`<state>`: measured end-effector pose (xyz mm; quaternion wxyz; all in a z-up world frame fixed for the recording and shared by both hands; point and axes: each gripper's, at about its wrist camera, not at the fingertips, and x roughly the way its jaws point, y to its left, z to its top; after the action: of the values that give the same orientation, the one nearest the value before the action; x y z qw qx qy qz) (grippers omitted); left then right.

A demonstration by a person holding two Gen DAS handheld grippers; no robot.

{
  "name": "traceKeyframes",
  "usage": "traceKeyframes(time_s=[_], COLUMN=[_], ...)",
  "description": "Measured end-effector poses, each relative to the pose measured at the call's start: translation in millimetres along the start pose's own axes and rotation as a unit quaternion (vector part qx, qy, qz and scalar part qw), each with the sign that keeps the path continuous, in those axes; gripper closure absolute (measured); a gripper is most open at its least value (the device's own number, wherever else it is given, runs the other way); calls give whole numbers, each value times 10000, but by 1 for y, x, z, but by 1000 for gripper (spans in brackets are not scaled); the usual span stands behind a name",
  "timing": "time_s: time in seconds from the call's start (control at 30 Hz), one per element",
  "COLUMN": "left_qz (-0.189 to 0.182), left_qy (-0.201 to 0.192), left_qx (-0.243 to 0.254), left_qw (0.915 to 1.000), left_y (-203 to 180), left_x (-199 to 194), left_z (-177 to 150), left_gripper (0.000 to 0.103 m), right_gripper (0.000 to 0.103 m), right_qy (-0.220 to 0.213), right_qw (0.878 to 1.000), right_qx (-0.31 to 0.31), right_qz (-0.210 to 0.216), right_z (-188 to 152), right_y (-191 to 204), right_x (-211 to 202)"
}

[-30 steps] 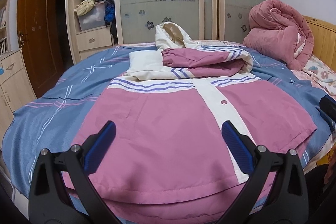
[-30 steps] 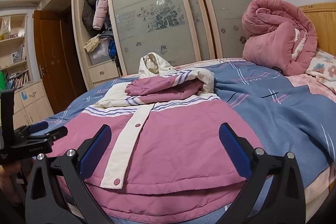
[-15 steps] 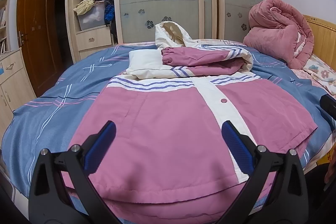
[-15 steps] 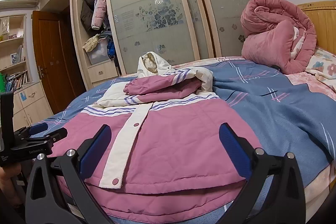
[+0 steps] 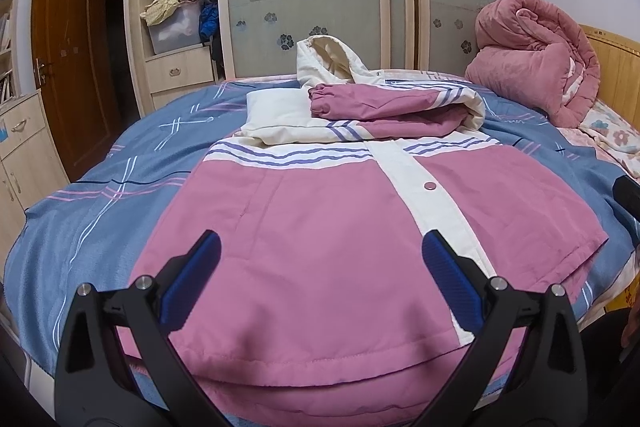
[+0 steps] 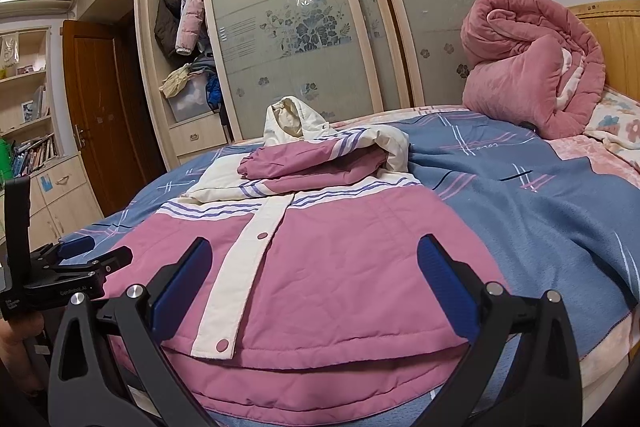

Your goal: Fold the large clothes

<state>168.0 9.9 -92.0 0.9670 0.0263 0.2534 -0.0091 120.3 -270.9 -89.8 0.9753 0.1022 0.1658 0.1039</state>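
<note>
Nothing shifted, both grippers' fingers (image 5: 192,279) spread, quilted pink jacket (image 5: 320,247) flat.

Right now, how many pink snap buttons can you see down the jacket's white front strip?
2: one snap button midway up the white strip, another snap button near the hem. The folded sleeves higher up may hide more.

Both wrist views sit low at the bed's (image 5: 92,195) near edge, facing the wardrobe (image 6: 304,27). Each looks closely over the jacket (image 5: 320,247), which both share.
</note>
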Motion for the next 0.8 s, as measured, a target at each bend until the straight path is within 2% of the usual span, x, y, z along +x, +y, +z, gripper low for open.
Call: traceKeyframes(time_s=[0.3,0.47,0.53,0.6,0.67,0.77,0.8], left_qz=[-511,-942,-975,-774,-773,-581,-620], left_qy=[328,639,663,723,816,1163,1337], left_qx=[-337,-682,-611,-418,-347,-402,-515], left_qw=[9976,9912,9911,9935,9931,9907,9877], left_y=[13,28,30,33,36,41,45], left_x=[12,38,59,89,122,188,217], left_z=[9,47,72,102,127,162,175], left_gripper=[2,2,2,2,2,2,4], right_gripper=[1,1,1,1,1,1,1], right_qy=[-68,-2,28,54,84,143,174], right_qw=[9998,9992,9988,9981,9975,9966,9961], right_qx=[-45,131,222,303,344,415,443], right_qz=[179,373,433,535,609,704,742], right_z=[-1,-1,-1,-1,-1,-1,0], right_y=[4,2,0,-1,-2,-2,-3], right_x=[1,8,10,12,14,17,18])
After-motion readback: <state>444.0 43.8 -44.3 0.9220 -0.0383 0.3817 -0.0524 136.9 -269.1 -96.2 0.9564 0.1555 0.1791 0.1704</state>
